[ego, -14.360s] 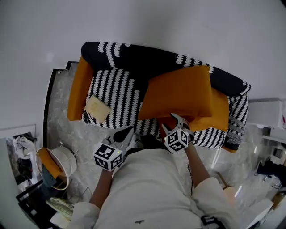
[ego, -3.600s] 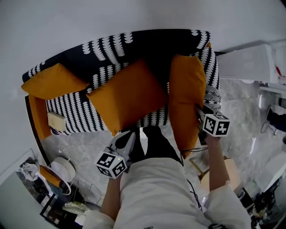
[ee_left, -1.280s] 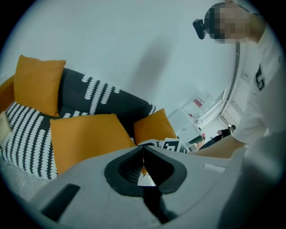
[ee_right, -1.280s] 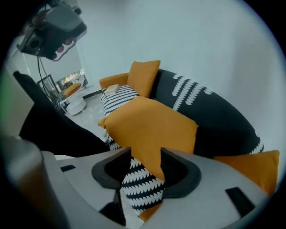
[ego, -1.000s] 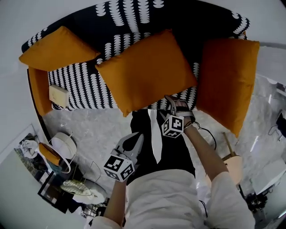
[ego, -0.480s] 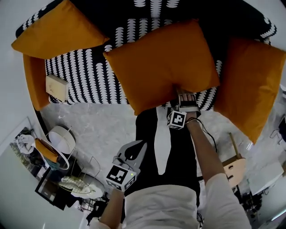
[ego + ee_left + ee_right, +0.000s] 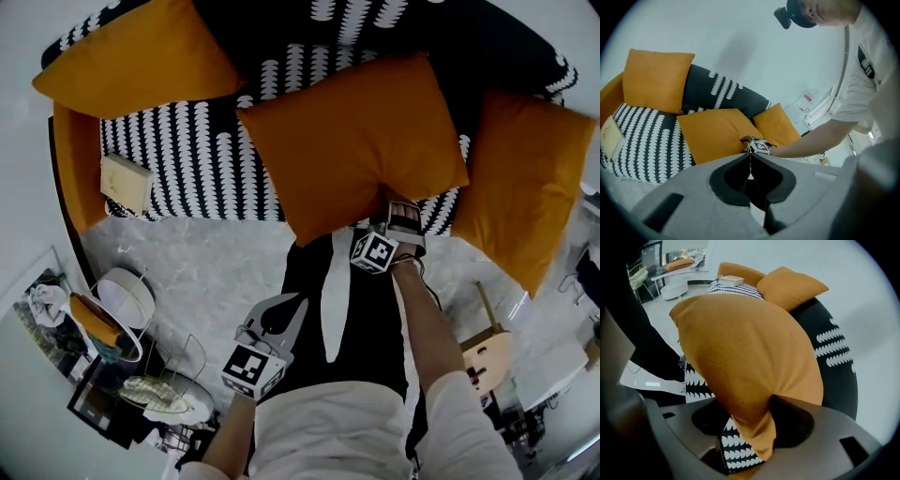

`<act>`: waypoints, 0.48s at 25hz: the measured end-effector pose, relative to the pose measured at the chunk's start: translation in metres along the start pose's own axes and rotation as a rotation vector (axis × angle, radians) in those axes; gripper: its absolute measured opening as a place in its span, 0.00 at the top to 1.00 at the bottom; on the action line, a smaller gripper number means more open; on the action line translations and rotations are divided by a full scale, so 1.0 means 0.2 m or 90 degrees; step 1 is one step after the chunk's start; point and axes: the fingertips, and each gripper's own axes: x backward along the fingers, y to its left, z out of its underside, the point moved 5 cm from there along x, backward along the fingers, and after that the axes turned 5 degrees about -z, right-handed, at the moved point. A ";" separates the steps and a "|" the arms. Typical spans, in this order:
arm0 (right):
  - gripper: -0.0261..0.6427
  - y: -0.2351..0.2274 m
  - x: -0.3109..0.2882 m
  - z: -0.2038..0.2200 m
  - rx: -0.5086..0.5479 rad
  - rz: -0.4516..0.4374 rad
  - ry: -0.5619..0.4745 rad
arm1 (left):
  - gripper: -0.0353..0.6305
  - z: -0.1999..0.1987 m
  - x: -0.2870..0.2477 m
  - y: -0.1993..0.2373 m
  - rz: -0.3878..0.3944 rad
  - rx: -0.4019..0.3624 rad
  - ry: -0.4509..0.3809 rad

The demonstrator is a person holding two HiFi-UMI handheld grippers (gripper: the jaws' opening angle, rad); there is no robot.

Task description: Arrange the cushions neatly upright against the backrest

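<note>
The middle cushion point(image 7: 352, 141) is lying tilted at the centre of the sofa point(image 7: 187, 164) seat, its lower side reaching the front edge. The right gripper point(image 7: 398, 206), whose jaws have just been closing, is pinching that side. Another cushion point(image 7: 141, 52) is leaning at the sofa's left end and a third cushion point(image 7: 525, 178) at its right end. The left gripper point(image 7: 284, 309) is hanging closed and empty, well off the front edge.

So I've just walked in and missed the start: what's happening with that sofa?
A person is tidying three orange cushions on a black-and-white sofa. The right hand-held gripper is at the lower edge of the middle cushion, which lies tilted on the seat. Its jaws have just been closing, with that edge between them. The left hand-held gripper hangs shut and empty by the person's legs. The left cushion and right cushion sit at the sofa's ends, untouched.
</note>
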 end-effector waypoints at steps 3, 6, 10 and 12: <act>0.65 -0.11 0.13 -0.03 -0.038 0.007 0.002 | 0.93 -0.07 0.04 -0.02 0.013 -0.014 -0.021; 0.75 -0.23 0.29 -0.10 -0.064 0.009 -0.006 | 0.93 -0.17 0.12 -0.04 0.024 -0.025 -0.036; 0.81 -0.47 0.48 -0.23 -0.056 0.038 -0.035 | 0.93 -0.33 0.23 -0.04 0.021 -0.047 -0.076; 0.84 -0.60 0.56 -0.31 -0.056 0.054 -0.058 | 0.93 -0.39 0.26 0.00 0.014 -0.043 -0.092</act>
